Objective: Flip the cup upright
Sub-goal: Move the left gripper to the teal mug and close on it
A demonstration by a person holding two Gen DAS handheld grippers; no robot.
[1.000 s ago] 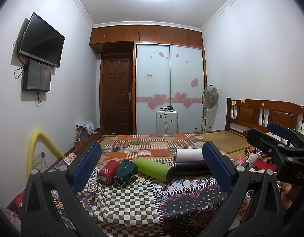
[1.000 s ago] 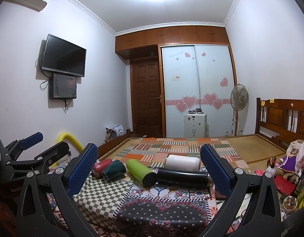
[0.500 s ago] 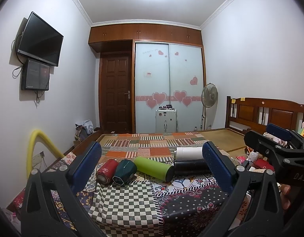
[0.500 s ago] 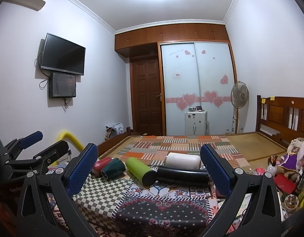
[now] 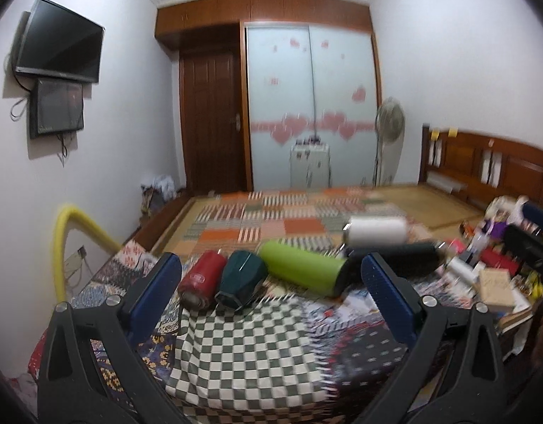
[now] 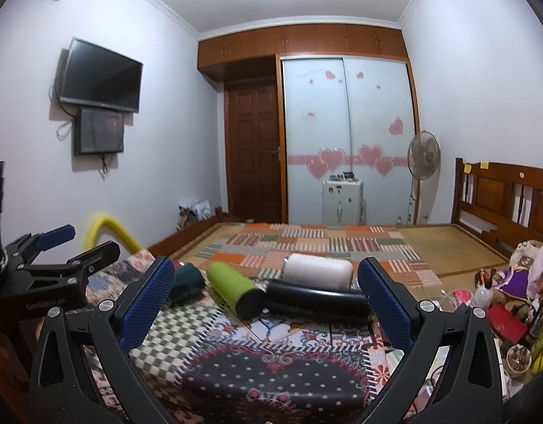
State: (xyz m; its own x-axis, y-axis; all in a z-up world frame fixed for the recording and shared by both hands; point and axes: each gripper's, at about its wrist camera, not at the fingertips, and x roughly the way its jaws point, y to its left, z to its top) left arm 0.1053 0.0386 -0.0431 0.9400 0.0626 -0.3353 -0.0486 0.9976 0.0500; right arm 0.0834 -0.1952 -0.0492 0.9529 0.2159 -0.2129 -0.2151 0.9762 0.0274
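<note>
Left to right on the patterned surface [image 5: 257, 346], all lying on their sides: red cup [image 5: 201, 281], dark green cup [image 5: 241, 279], lime tumbler [image 5: 303, 272], black flask [image 6: 315, 298], with a white cup [image 6: 319, 270] just behind. Left gripper [image 5: 271, 293] and right gripper [image 6: 266, 300] hover short of them, jaws released and empty. These look rigid, smooth and prone to rolling; grip across mid-body.

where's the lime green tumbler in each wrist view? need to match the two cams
Left wrist: the lime green cylindrical tumbler lies on its side at centre, between the open tongs, right of the dark green faceted cup.
Right wrist: it lies left of centre, dark end toward the camera.
Shared landmark: the white cylindrical cup lying behind the black tumbler.
</note>
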